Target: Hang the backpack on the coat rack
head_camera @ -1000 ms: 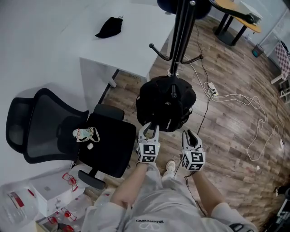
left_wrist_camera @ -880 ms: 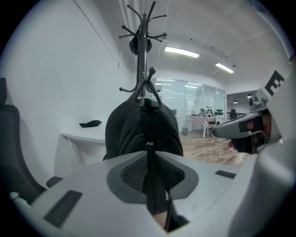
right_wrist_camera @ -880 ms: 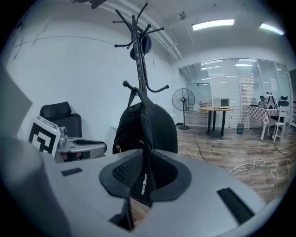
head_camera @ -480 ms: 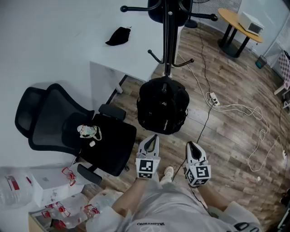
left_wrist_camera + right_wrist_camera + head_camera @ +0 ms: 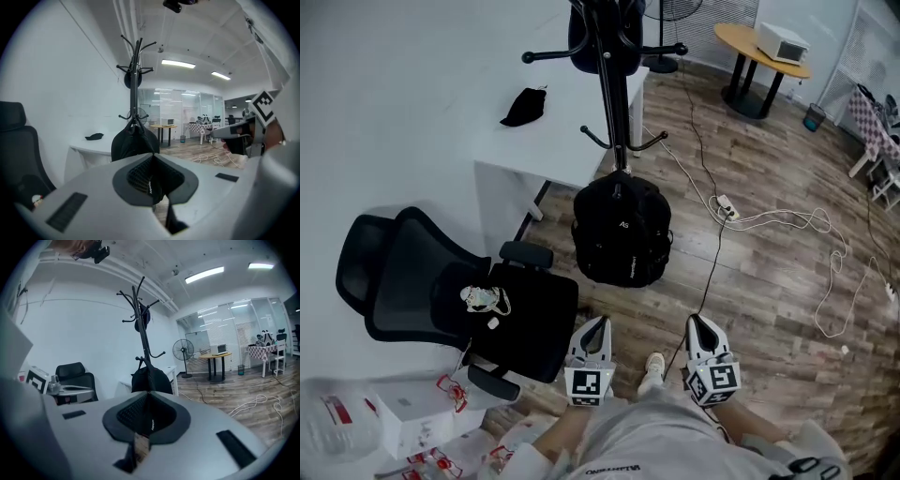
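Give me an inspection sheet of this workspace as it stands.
Surface: wood floor; white desk beside the rack.
Job's things: backpack hangs from a low hook of the coat rack.
Clutter: black cloth on the desk; office chair; white box at lower left.
Grippers: left gripper and right gripper both shut, empty, short of the backpack.
Cables: white cords and power strip across the floor.
Surroundings: round table, fan.

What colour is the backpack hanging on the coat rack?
The fabric backpack is black all over, clearest in the head view.
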The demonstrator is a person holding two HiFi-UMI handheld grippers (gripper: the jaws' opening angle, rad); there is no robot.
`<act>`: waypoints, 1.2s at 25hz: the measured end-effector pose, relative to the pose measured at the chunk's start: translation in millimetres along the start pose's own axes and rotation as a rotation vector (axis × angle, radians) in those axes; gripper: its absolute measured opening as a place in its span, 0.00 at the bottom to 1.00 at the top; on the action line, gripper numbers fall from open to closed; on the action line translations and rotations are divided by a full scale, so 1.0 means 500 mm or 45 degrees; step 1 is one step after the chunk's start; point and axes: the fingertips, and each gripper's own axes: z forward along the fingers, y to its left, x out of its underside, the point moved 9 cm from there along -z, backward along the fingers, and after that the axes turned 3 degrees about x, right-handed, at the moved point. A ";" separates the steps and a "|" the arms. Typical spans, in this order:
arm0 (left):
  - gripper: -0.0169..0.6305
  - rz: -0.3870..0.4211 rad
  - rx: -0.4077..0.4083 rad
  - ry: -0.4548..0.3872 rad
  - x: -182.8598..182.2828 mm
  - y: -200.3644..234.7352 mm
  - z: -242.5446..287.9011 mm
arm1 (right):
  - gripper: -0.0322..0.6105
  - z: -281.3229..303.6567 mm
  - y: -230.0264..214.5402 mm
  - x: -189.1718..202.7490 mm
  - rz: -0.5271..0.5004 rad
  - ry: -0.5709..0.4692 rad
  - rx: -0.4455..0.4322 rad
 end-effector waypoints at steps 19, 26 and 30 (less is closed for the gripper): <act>0.04 0.004 0.169 -0.085 0.053 0.060 -0.302 | 0.09 -0.232 0.223 0.040 -0.032 -0.166 0.325; 0.04 0.007 0.221 -0.089 0.049 0.022 -0.334 | 0.09 -0.289 0.214 0.057 -0.031 -0.140 0.354; 0.04 0.007 0.202 -0.136 0.016 -0.006 -0.337 | 0.09 -0.302 0.195 0.044 -0.032 -0.144 0.324</act>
